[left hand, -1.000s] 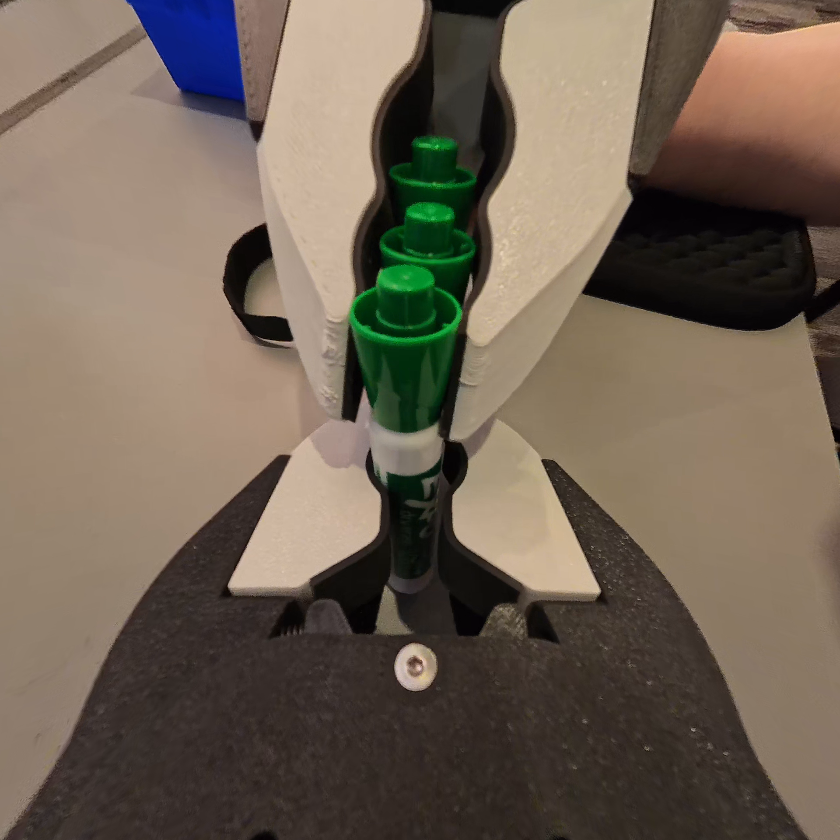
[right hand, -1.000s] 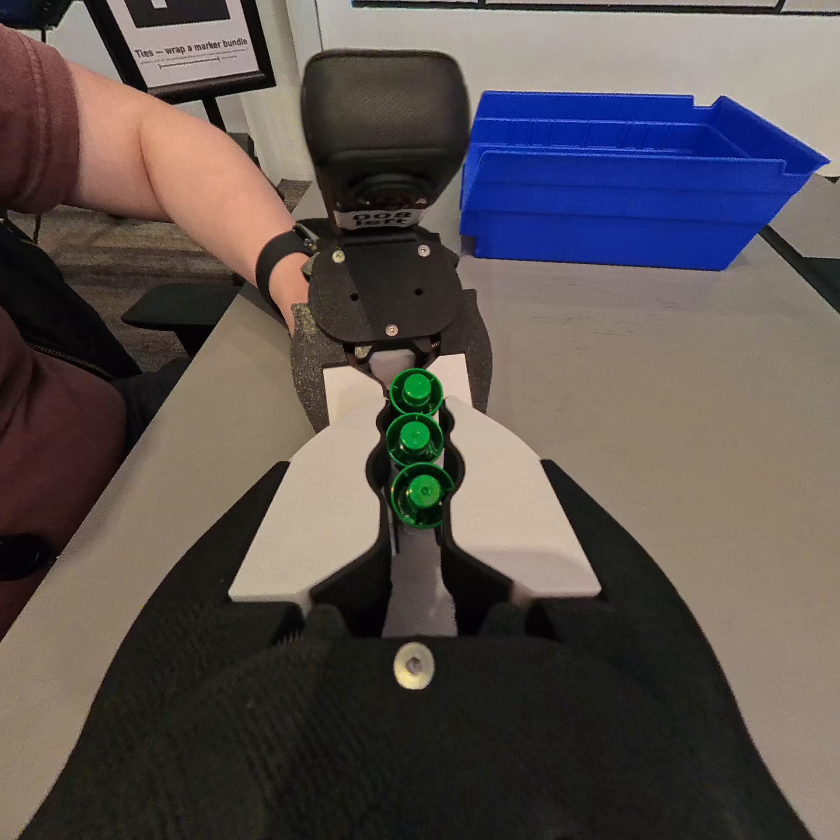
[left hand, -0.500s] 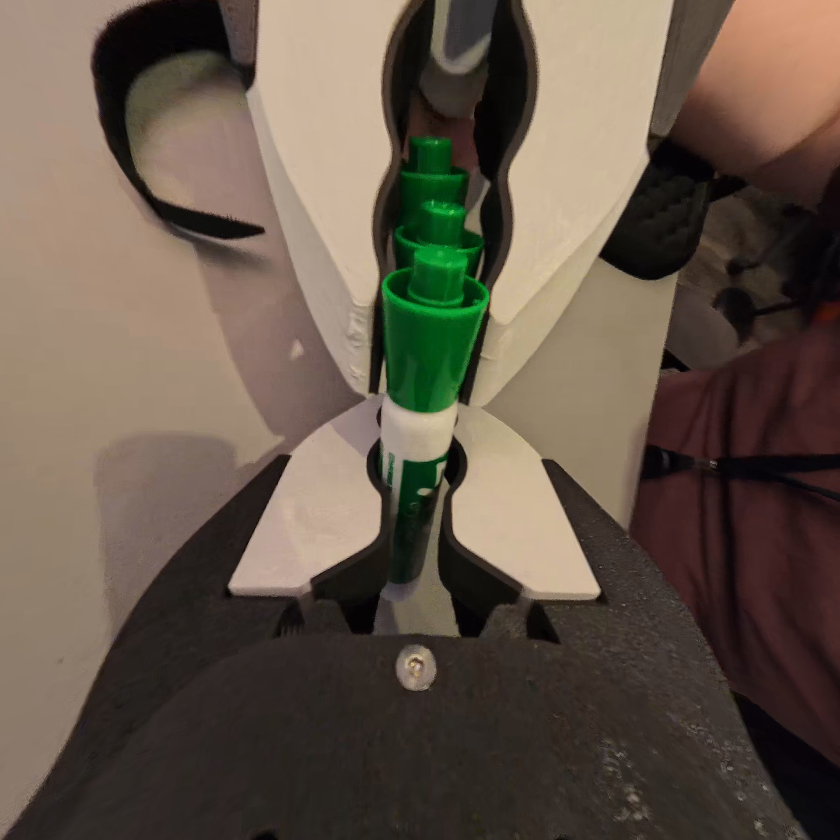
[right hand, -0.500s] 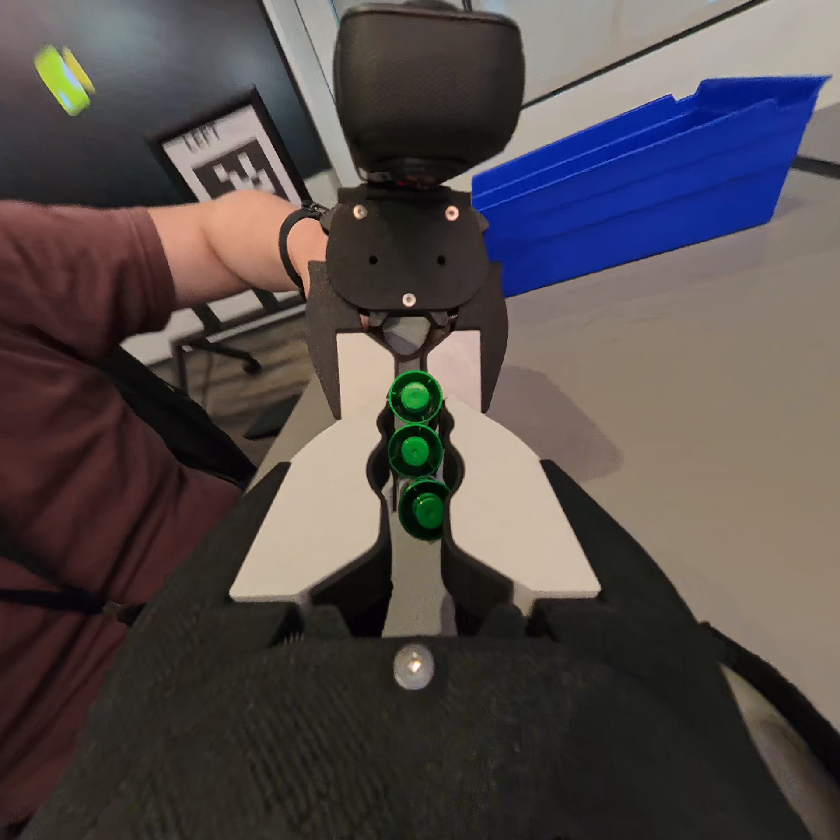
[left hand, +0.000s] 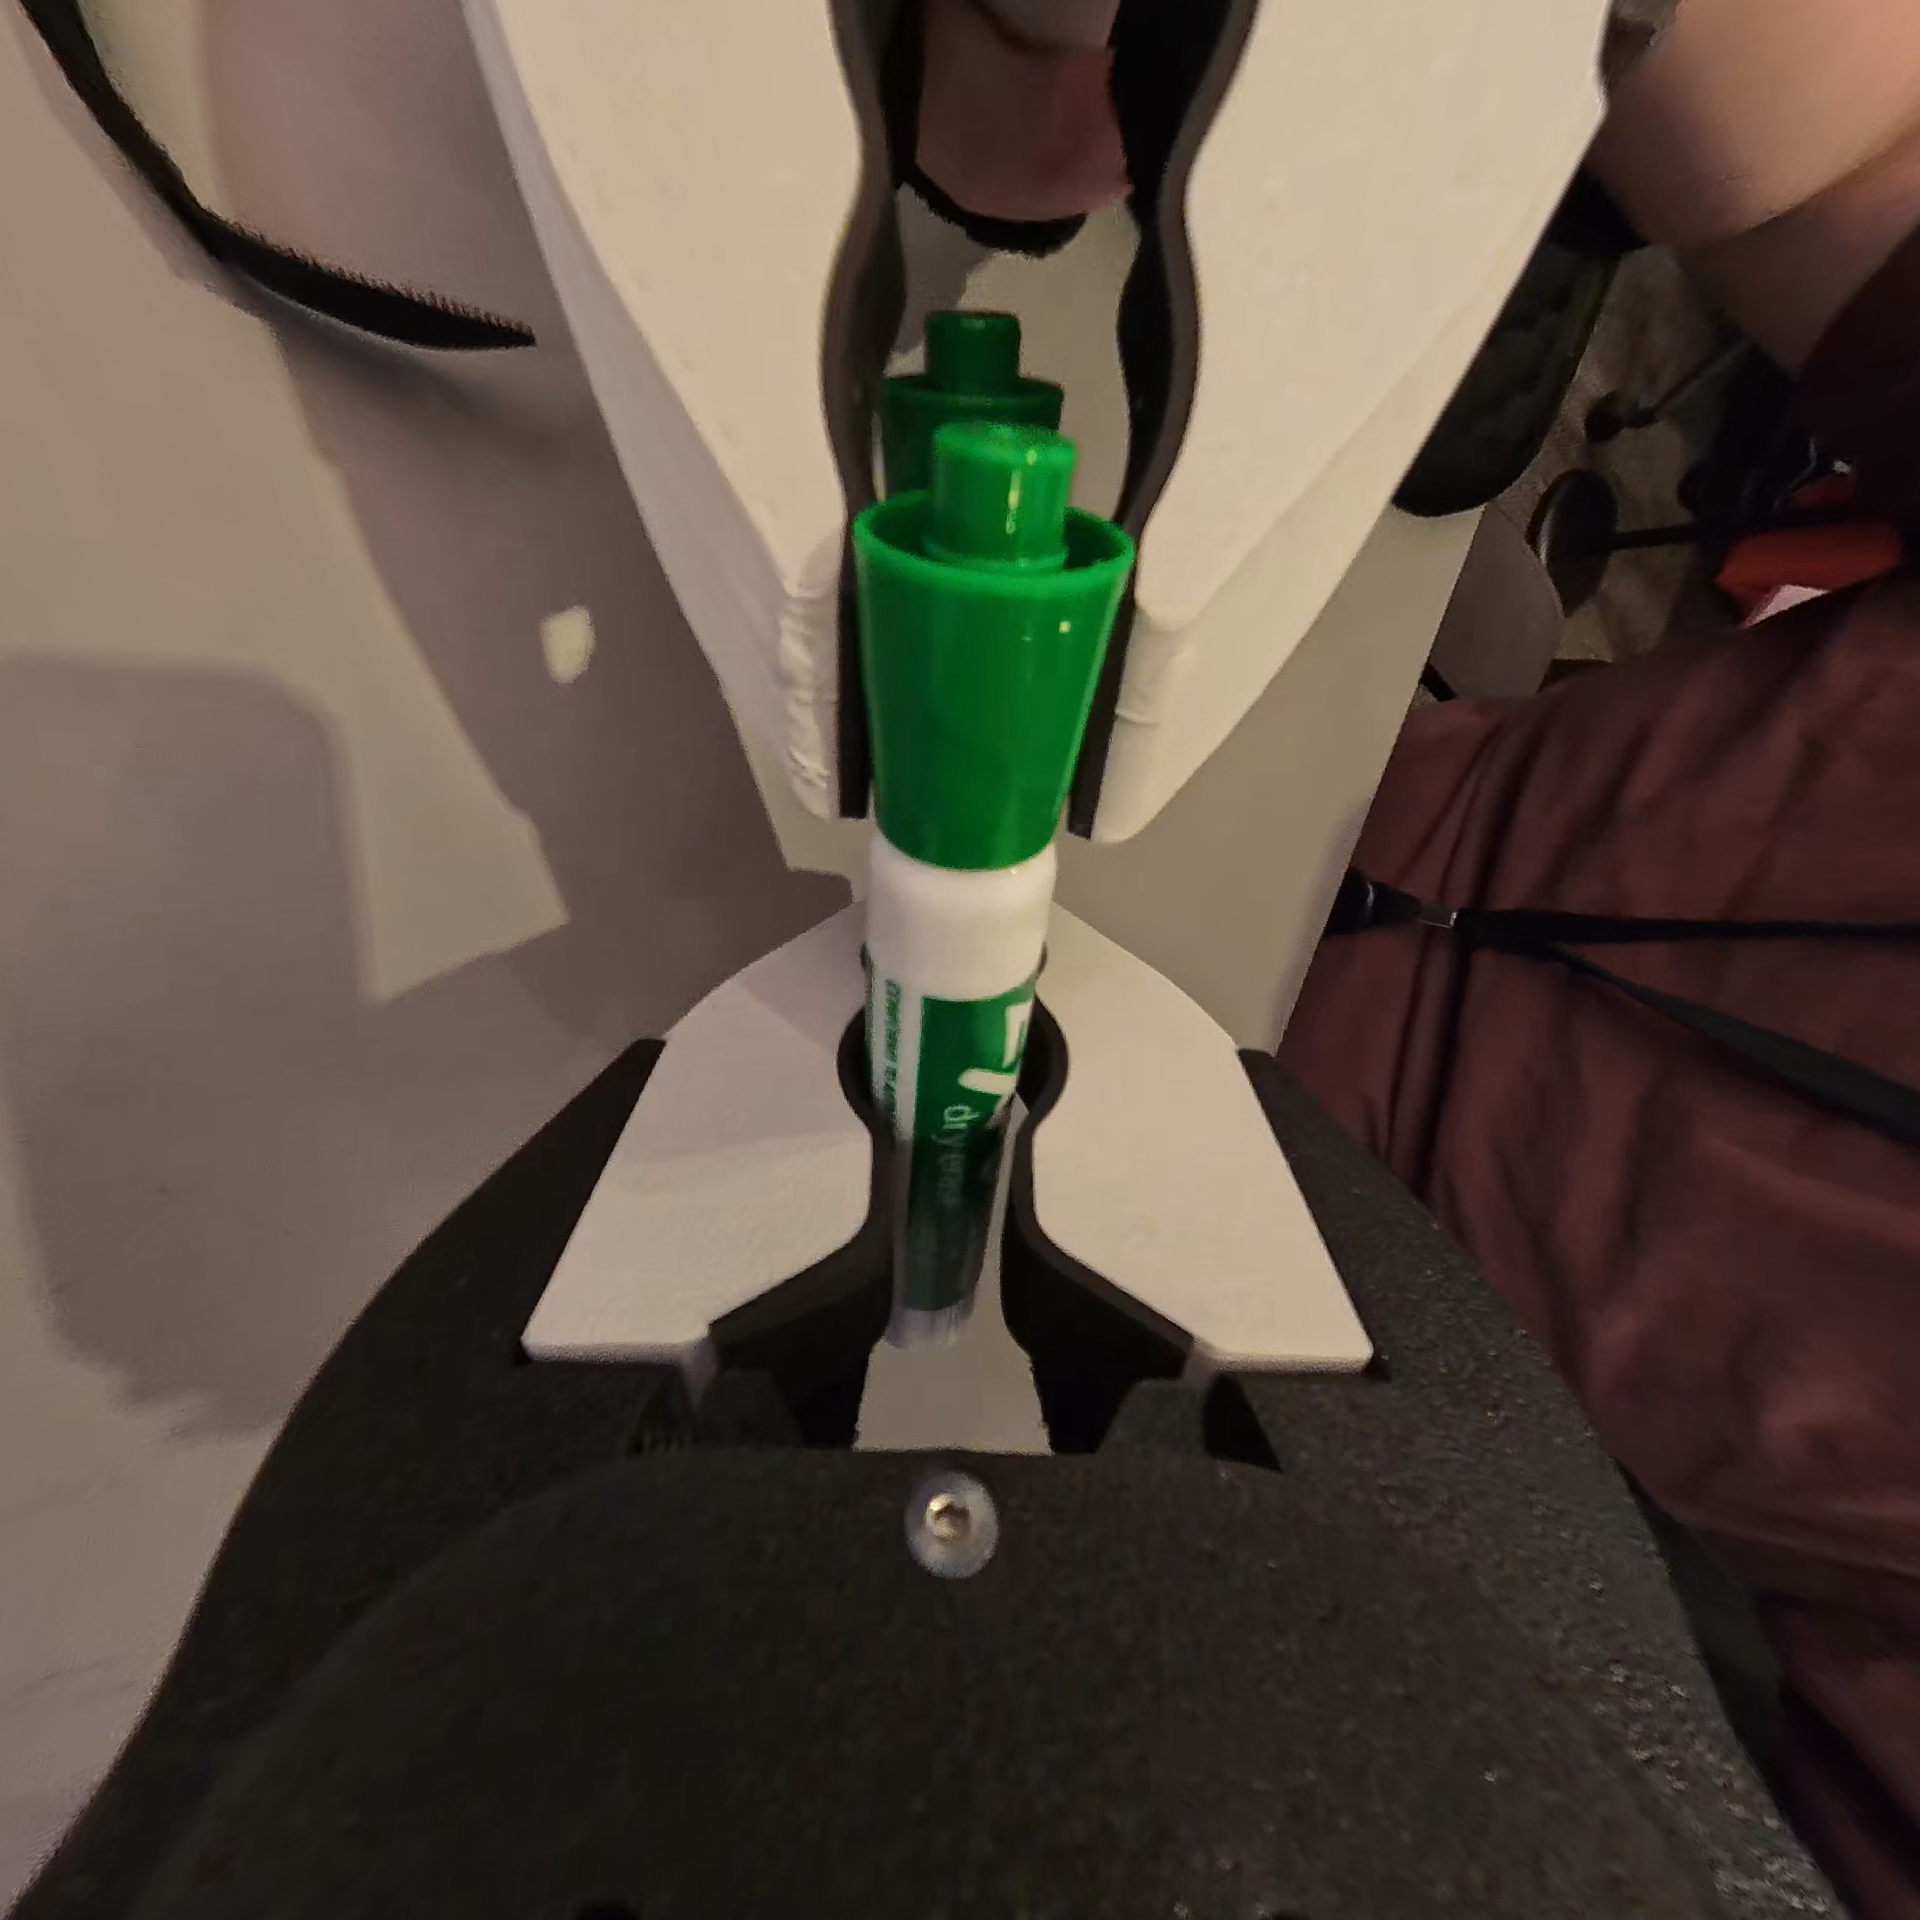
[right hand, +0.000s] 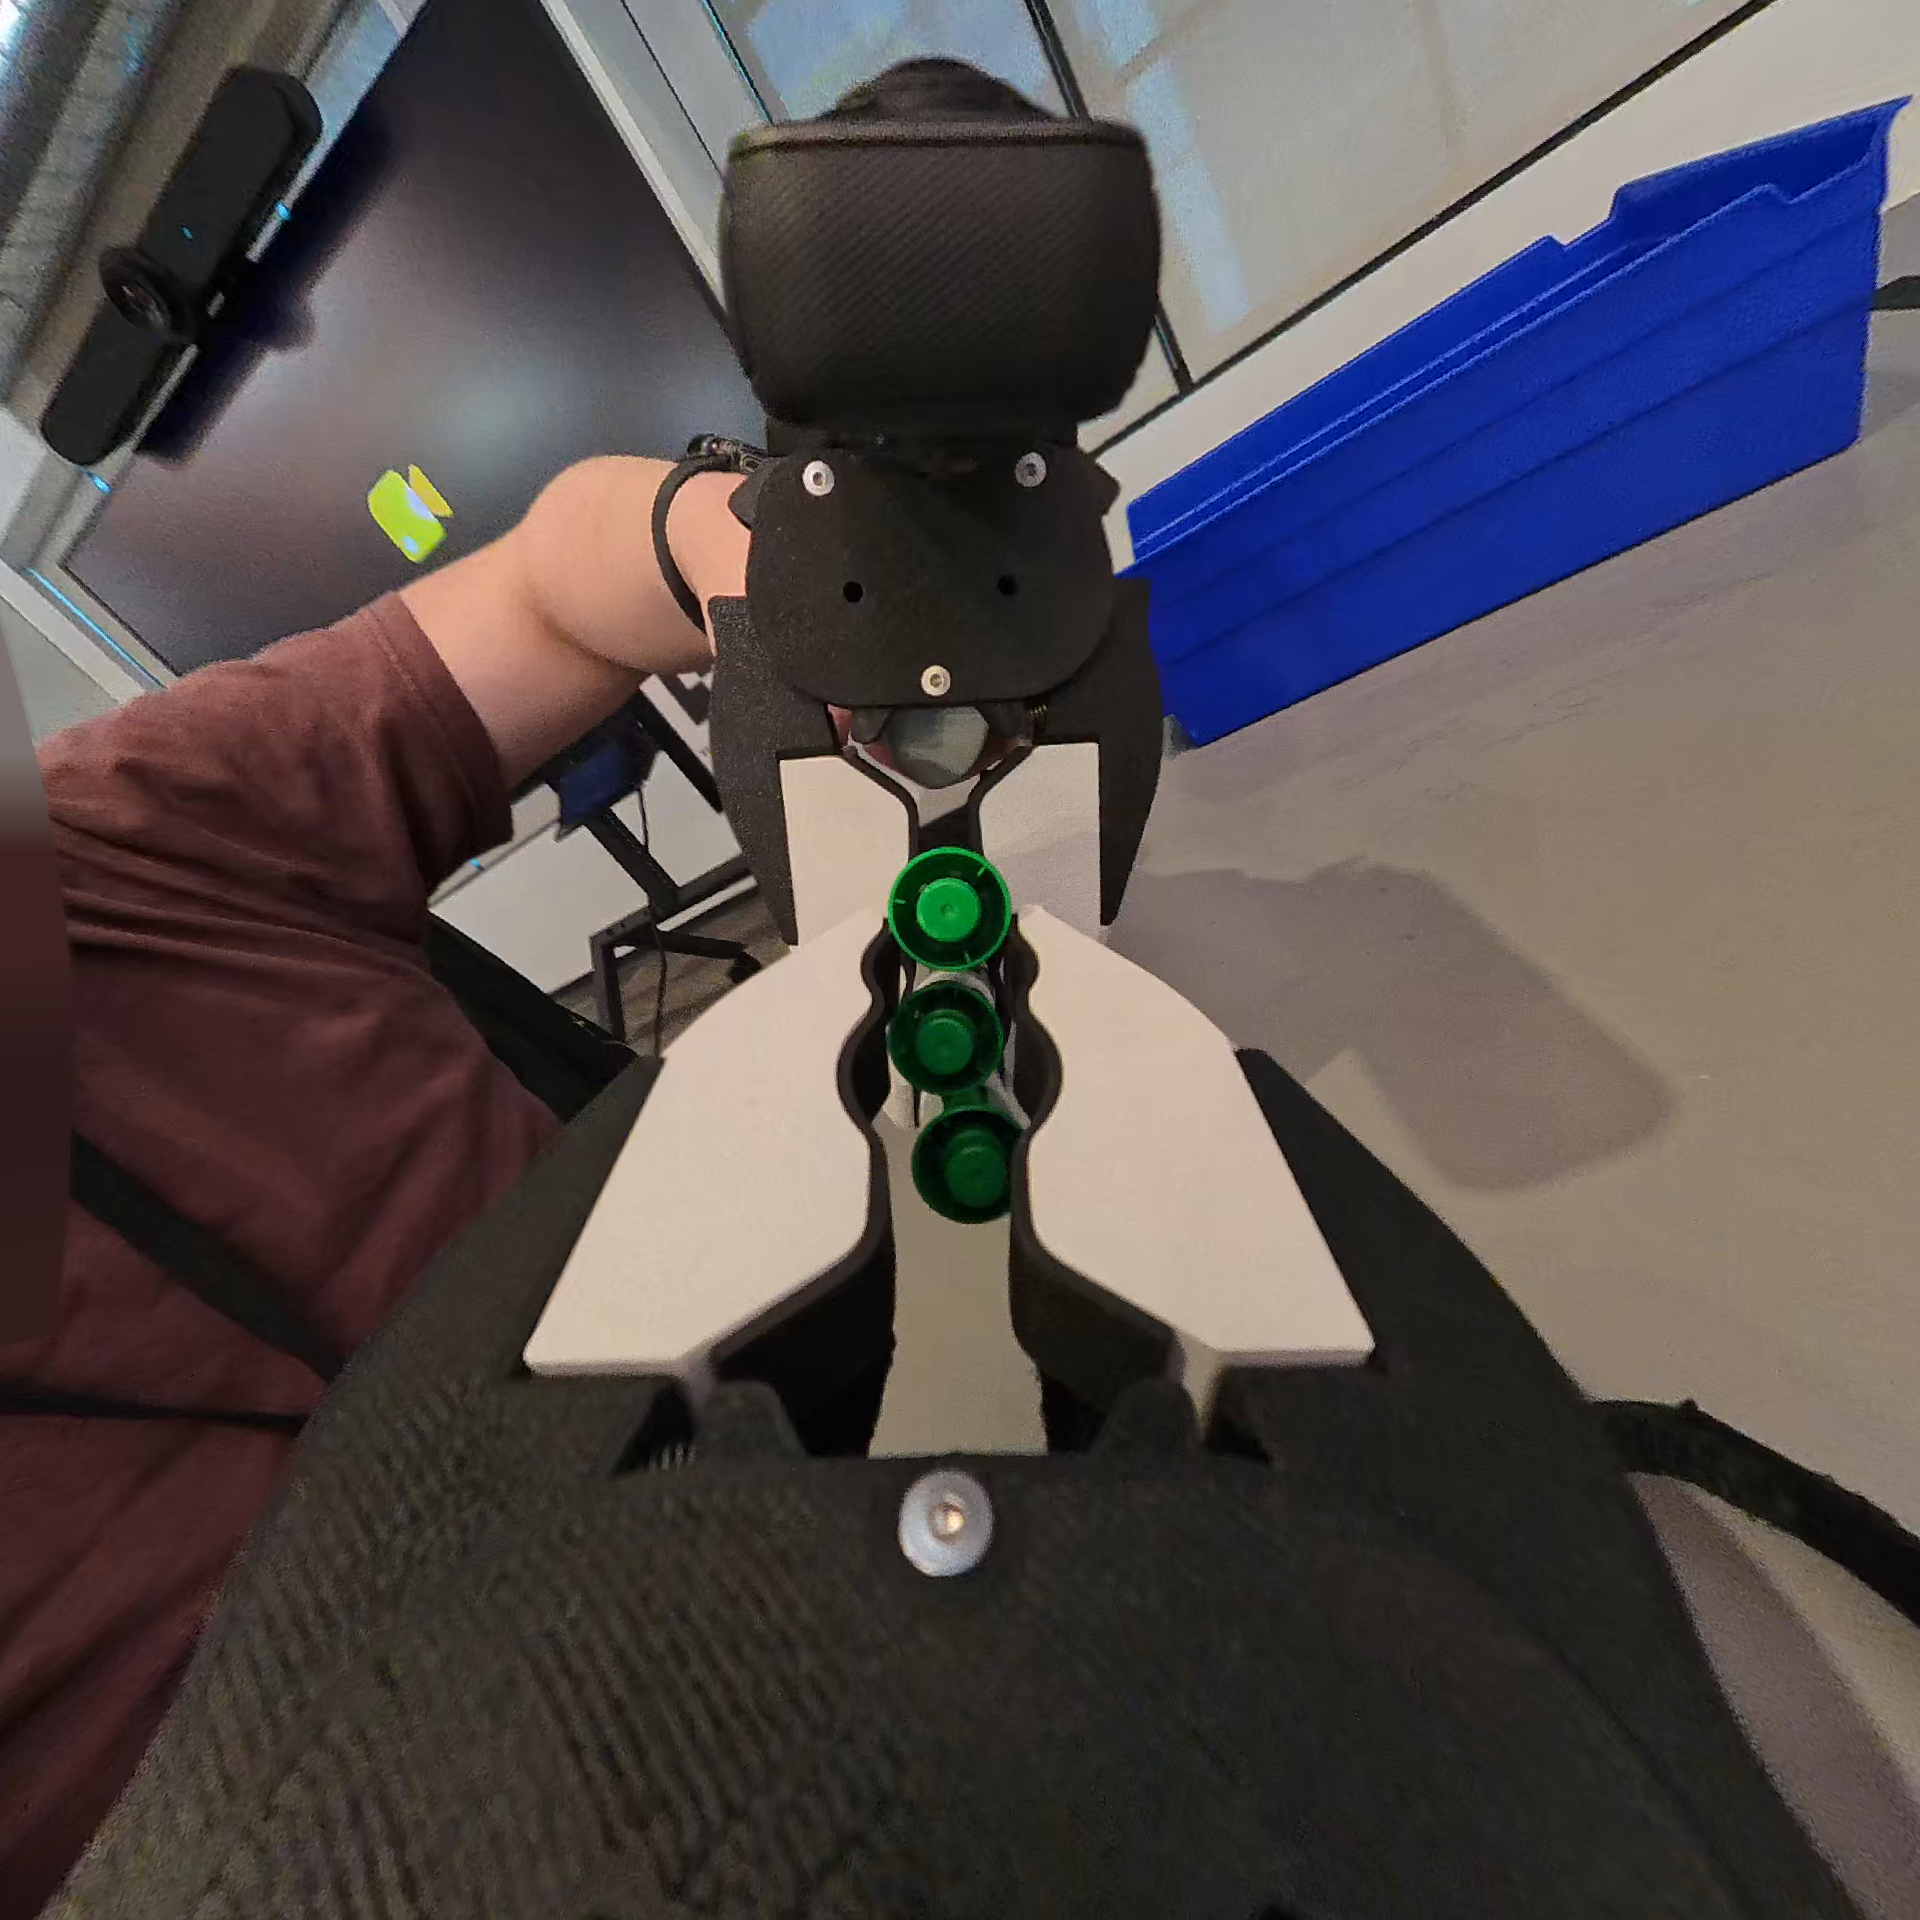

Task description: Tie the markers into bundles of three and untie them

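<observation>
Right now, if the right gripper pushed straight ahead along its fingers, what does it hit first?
Probably the left gripper, facing it head-on just beyond the three green markers both are shut on. The gap between the fingertips is unclear.

The markers [left hand: 961,935] have bright green caps, white collars and green barrels printed with white; in the right wrist view their three cap ends [right hand: 948,1029] show as glossy green rounds. The left gripper [left hand: 951,1023] has white fingers [left hand: 727,1164] edged with black inner lining, set in a speckled matte-black body with one silver screw. The right gripper [right hand: 948,966] is coloured the same, white fingers [right hand: 1174,1195] on a black ribbed-textured body. A black strap [left hand: 312,301] curves across the pale grey table [left hand: 208,1039]. The bin [right hand: 1538,416] is solid blue. The person's sleeve [right hand: 229,987] is dark maroon, crossed by a thin black cord.
</observation>
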`<act>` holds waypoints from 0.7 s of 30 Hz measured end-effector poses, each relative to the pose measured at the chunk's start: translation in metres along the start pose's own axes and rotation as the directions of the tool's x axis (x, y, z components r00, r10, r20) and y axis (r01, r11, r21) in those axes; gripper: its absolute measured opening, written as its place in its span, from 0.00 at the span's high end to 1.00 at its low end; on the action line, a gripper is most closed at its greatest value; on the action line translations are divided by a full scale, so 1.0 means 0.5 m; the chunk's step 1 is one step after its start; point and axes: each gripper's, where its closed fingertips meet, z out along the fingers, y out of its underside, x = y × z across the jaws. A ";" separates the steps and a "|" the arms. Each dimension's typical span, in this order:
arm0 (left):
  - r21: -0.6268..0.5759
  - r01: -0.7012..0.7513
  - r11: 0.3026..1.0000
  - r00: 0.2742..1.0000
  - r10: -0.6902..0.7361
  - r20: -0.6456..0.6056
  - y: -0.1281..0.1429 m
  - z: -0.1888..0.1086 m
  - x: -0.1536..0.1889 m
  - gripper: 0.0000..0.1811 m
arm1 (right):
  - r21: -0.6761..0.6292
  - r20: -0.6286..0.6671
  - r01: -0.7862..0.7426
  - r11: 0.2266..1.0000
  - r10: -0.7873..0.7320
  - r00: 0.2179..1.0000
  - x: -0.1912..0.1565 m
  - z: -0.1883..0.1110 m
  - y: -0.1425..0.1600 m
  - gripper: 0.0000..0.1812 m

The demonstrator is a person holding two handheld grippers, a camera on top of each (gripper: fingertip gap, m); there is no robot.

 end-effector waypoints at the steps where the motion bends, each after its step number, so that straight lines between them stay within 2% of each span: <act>1: -0.016 0.010 1.000 1.000 -0.010 -0.015 0.003 0.000 0.003 0.89 | 0.006 0.011 -0.017 1.000 0.017 1.000 -0.001 -0.001 -0.001 0.89; 7: -0.002 0.060 0.998 0.992 -0.060 -0.112 0.004 0.006 0.020 0.89 | 0.015 0.031 -0.054 0.998 0.054 0.998 -0.001 0.000 -0.003 0.87; 14: 0.001 0.082 0.997 0.991 -0.081 -0.107 0.018 0.009 0.004 0.89 | 0.003 -0.004 -0.035 0.999 0.035 0.999 0.007 0.000 0.000 0.83; 17: 0.000 0.084 0.996 0.993 -0.084 -0.088 0.023 0.002 -0.004 0.89 | -0.017 -0.066 0.043 0.999 -0.044 0.997 0.013 -0.005 -0.003 0.78; 21: 0.017 0.074 0.997 0.995 -0.073 -0.069 0.028 -0.010 -0.011 0.89 | -0.055 -0.223 0.202 0.978 -0.209 0.952 0.032 -0.029 -0.019 0.76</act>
